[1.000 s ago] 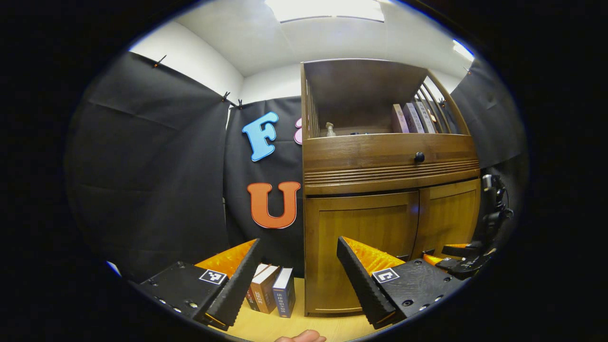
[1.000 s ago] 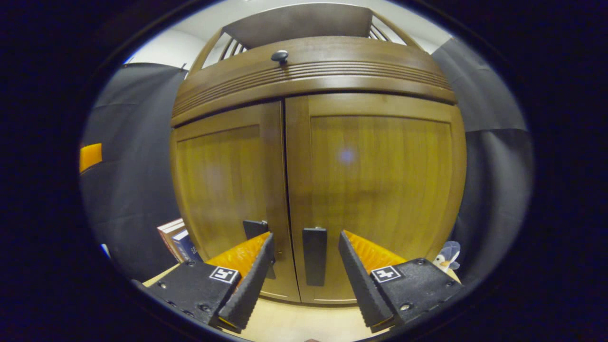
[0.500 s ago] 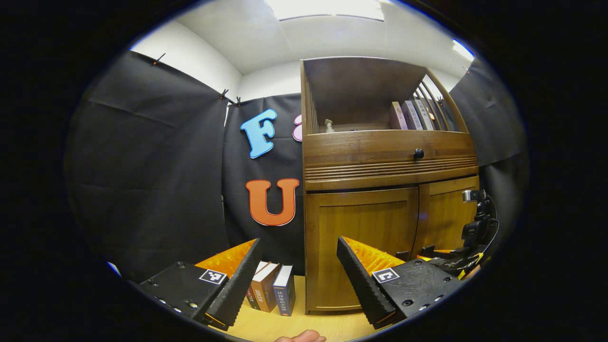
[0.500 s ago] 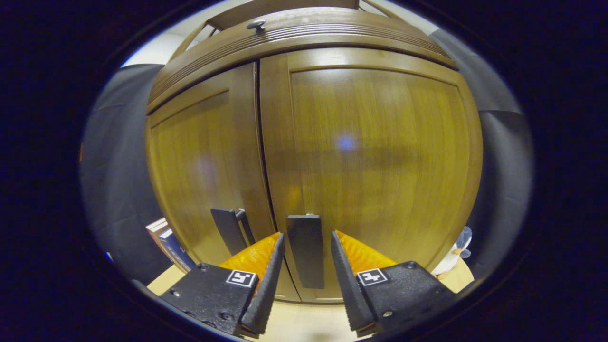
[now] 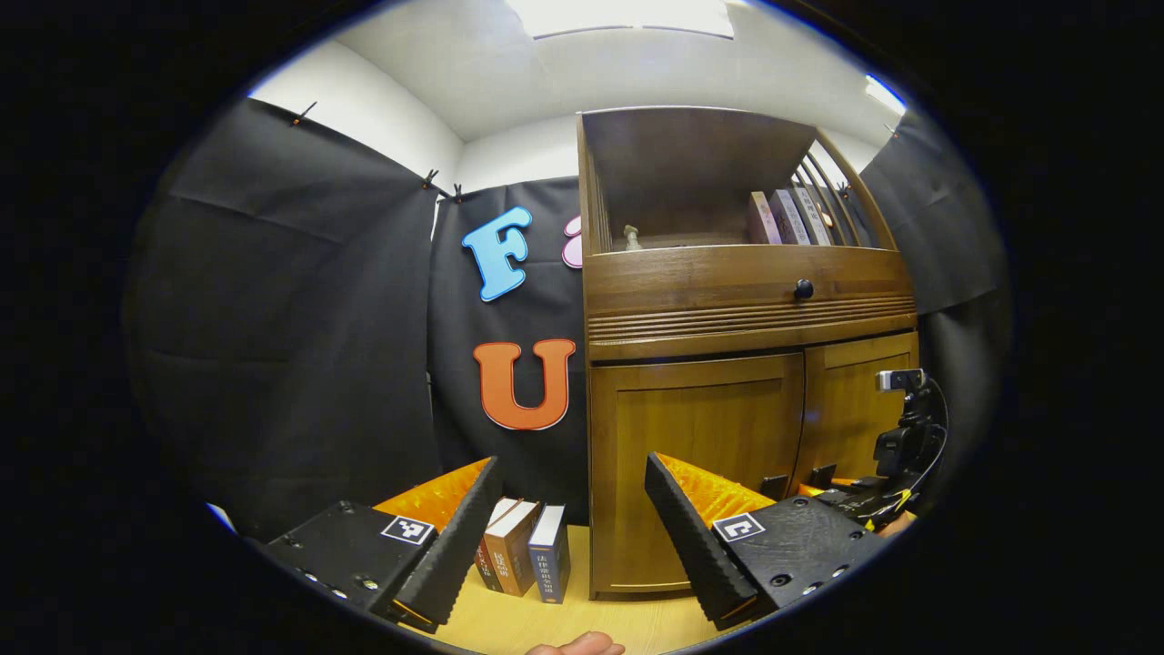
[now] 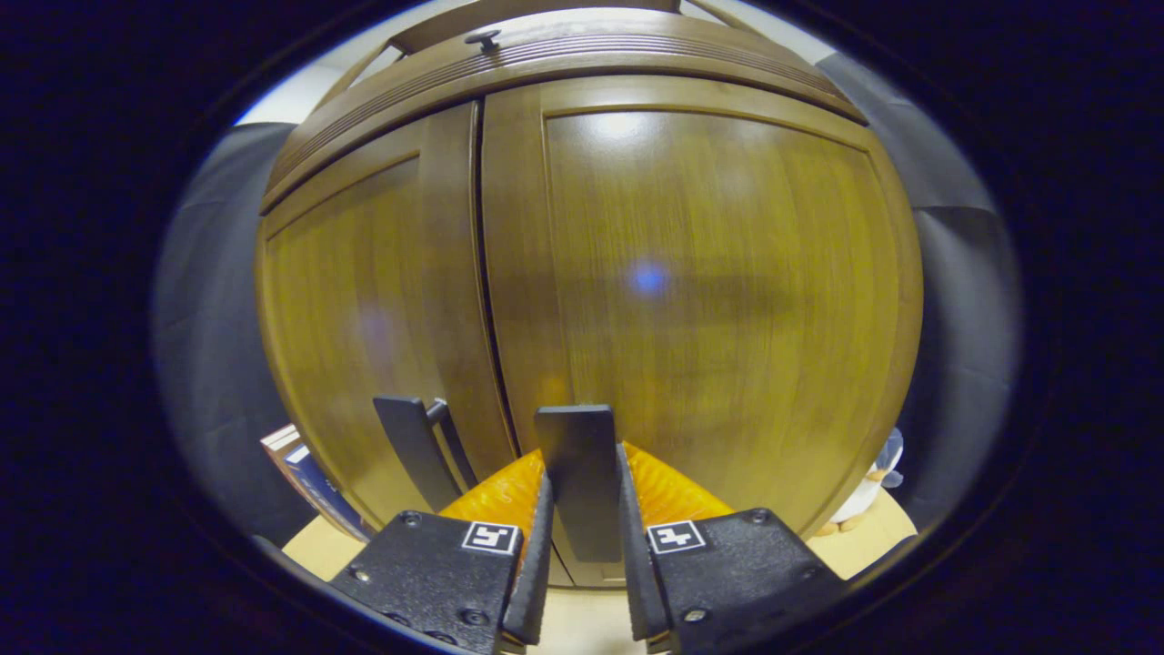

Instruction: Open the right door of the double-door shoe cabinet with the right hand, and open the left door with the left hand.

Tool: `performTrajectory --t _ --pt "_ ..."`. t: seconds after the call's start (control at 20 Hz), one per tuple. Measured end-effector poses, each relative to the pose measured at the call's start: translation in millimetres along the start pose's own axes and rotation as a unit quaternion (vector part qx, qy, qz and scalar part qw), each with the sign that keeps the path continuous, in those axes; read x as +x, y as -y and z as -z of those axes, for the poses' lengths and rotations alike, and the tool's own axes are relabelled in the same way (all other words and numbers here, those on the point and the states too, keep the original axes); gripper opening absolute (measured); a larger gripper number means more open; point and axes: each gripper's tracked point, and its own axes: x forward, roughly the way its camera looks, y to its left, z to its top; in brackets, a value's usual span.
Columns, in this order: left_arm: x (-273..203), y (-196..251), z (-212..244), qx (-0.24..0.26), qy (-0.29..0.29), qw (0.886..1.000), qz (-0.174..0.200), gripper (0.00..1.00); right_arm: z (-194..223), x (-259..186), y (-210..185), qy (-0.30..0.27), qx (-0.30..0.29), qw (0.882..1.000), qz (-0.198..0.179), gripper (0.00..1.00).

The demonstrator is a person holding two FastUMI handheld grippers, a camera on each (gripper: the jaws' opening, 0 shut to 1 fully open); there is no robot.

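We find the right tongs (image 6: 582,555) clamped on the right door's handle (image 6: 578,478), both doors shut. The left tongs (image 5: 568,528) stand apart, the left door (image 5: 696,473) ahead beyond their right finger

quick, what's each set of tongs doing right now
Left tongs: open, holding nothing, short of the shoe cabinet.
Right tongs: shut on the right door handle; both doors look closed.

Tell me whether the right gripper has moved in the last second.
Yes. The right gripper advanced toward the cabinet: the right door looms larger, and its fingers closed onto the right door handle.
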Motion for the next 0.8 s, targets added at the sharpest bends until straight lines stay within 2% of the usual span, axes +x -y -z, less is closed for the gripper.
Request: performTrajectory --t 0.05,0.1,0.15,0.2,0.25,0.3,0.35,0.4,0.45,0.5,0.6,0.65,0.7,0.75,0.8 --pt "-1.4 2.5 0.2 -0.005 0.000 1.000 0.006 0.95 0.0 -0.3 0.1 0.002 -0.005 1.000 0.002 0.38" --pt "-1.1 3.8 -0.5 -0.006 0.001 1.000 0.009 1.00 -0.5 -1.0 0.5 0.000 -0.009 1.000 0.003 0.35" --pt "-2.0 3.6 -1.7 -0.006 0.002 1.000 0.011 0.95 -0.1 -3.0 0.3 -0.003 -0.010 1.000 0.001 0.33" --pt "-1.8 5.0 -2.0 -0.005 0.003 1.000 0.013 0.95 -0.5 -4.8 -0.1 -0.005 -0.008 1.000 -0.002 0.31" --pt "-1.7 6.7 -1.1 -0.004 0.003 1.000 0.016 1.00 0.0 -6.1 -0.6 -0.007 -0.005 1.000 -0.004 0.31" --pt "-1.1 8.3 -0.2 -0.004 0.002 1.000 0.019 1.00 0.4 -8.4 -0.6 -0.007 -0.007 1.000 -0.006 0.31" --pt "-1.5 10.7 0.5 -0.004 0.001 1.000 0.023 0.95 3.8 -16.3 0.9 -0.006 -0.011 1.000 -0.006 0.31" --pt "-1.7 13.6 1.0 -0.004 0.000 1.000 0.027 0.95 4.8 -22.8 2.2 -0.005 -0.015 1.000 -0.005 0.30" --pt "-3.0 17.5 1.1 -0.004 0.000 1.000 0.031 1.00 6.0 -26.6 2.0 -0.004 -0.017 1.000 -0.005 0.31" --pt "-2.7 20.6 1.4 -0.004 0.000 0.999 0.035 0.95 6.5 -31.7 2.7 -0.004 -0.017 1.000 -0.005 0.30" --pt "-0.6 28.3 2.1 -0.005 0.001 0.999 0.043 0.95 8.4 -44.4 5.0 -0.005 -0.018 1.000 -0.011 0.30" --pt "0.7 31.5 2.4 -0.006 0.001 0.999 0.048 1.00 10.2 -51.2 6.5 -0.006 -0.018 1.000 -0.016 0.30" --pt "2.4 35.5 3.6 -0.007 0.001 0.999 0.052 0.95 11.0 -58.5 8.1 -0.007 -0.017 1.000 -0.021 0.30" --pt "4.3 38.9 3.1 -0.007 0.001 0.998 0.056 0.95 12.8 -64.8 10.0 -0.008 -0.018 0.999 -0.025 0.30" --pt "6.1 42.8 3.5 -0.008 0.001 0.998 0.058 1.00 13.4 -72.2 12.0 -0.008 -0.021 0.999 -0.029 0.30"
